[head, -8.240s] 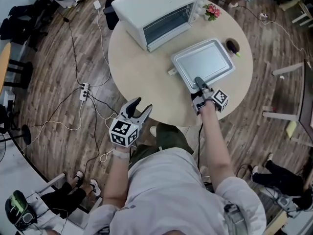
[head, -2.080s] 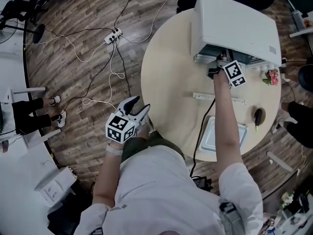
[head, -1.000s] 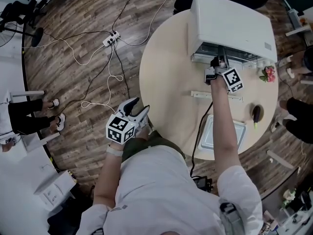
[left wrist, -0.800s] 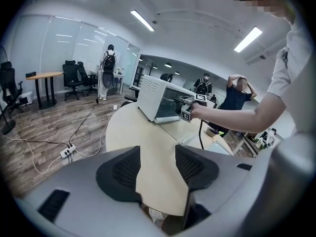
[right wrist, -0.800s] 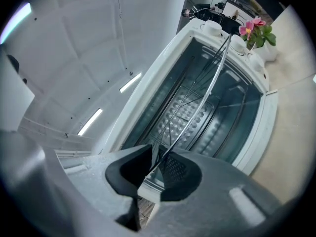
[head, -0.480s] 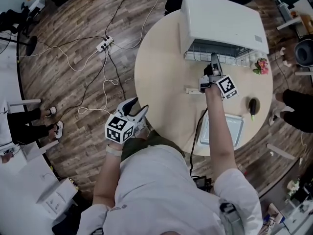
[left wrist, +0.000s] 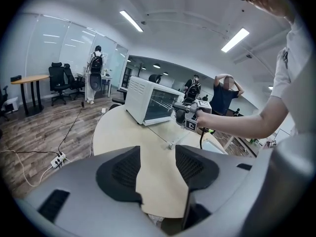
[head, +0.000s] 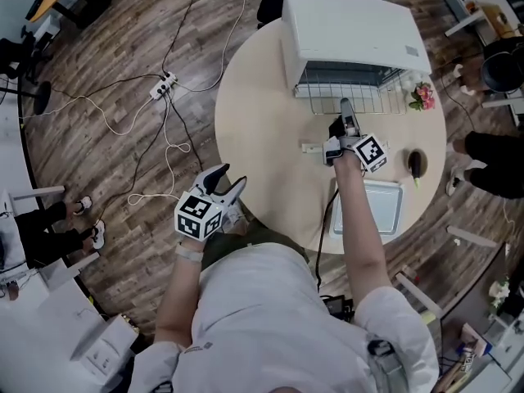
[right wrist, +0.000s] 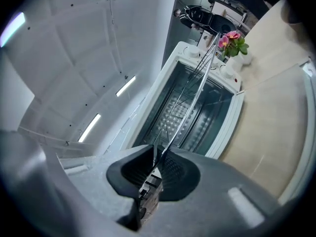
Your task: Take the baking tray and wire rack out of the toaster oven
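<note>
The white toaster oven (head: 344,27) stands at the far side of the round table (head: 262,137), its glass door folded down. The wire rack (head: 352,98) sticks halfway out of the oven mouth above the door. My right gripper (head: 345,109) holds the rack's front edge; its jaws are still closing, and in the right gripper view the pads (right wrist: 170,169) pinch the thin wire of the rack (right wrist: 190,102). The baking tray (head: 368,209) lies flat on the table beside my right forearm. My left gripper (head: 231,178) hangs open and empty near the table's near edge.
The open door's handle (head: 313,147) lies on the table just left of my right gripper. A dark eggplant (head: 417,164) and a small pot of flowers (head: 423,97) sit at the table's right. Cables and a power strip (head: 161,84) run over the floor at left. People stand beyond the table (left wrist: 224,90).
My right gripper has drawn back from the oven toward me, and the wire rack has slid out with it. The left gripper has stayed in place.
</note>
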Demonstrator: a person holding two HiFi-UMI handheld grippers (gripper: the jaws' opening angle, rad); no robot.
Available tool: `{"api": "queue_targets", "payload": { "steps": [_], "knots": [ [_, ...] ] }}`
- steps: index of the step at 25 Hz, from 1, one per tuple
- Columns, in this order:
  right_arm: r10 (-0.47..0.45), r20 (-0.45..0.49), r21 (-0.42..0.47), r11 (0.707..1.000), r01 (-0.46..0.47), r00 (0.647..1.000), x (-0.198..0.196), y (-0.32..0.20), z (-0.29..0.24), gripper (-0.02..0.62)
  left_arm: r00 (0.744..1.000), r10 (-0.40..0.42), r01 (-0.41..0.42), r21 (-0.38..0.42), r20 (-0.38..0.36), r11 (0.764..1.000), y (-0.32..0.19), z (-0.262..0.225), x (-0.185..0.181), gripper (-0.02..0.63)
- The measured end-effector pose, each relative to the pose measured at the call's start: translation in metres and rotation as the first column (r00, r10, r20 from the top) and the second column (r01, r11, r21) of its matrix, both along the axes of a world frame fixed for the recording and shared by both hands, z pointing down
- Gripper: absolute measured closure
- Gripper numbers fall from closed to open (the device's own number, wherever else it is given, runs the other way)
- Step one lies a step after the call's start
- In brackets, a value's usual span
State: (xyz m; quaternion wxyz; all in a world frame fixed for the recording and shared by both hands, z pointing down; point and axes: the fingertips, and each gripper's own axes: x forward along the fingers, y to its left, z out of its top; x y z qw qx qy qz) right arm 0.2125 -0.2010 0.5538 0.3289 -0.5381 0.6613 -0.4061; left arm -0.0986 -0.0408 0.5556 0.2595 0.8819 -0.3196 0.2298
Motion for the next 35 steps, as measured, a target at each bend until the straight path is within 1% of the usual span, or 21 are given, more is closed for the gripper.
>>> {"api": "queue_targets", "payload": {
  "steps": [15, 20, 25, 30, 35],
  "knots": [
    [0.038, 0.073, -0.025, 0.999, -0.037, 0.997, 0.008, 0.053, 0.006, 0.581, 0.993, 0.121, -0.121, 0.037, -0.011, 0.992, -0.005, -0.010, 0.027, 0.393],
    [0.039, 0.061, -0.033, 0.999, -0.037, 0.997, 0.011, 0.081, 0.010, 0.588, 0.987, 0.160, -0.159, 0.049, -0.019, 0.986, -0.007, -0.012, 0.034, 0.393],
    [0.063, 0.055, -0.045, 0.997, -0.060, 0.997, 0.019, 0.108, 0.008, 0.588, 0.981, 0.192, -0.190, 0.056, -0.029, 0.980, -0.009, -0.014, 0.042, 0.393],
    [0.065, 0.128, -0.004, 0.998, -0.065, 0.990, 0.022, 0.125, -0.014, 0.588, 0.974, 0.221, -0.217, 0.072, -0.052, 0.973, -0.012, -0.020, 0.057, 0.393],
    [0.056, 0.121, 0.033, 0.998, -0.060, 0.991, 0.023, 0.132, -0.048, 0.588, 0.966, 0.245, -0.238, 0.084, -0.085, 0.968, -0.016, -0.027, 0.067, 0.393]
  ]
}}
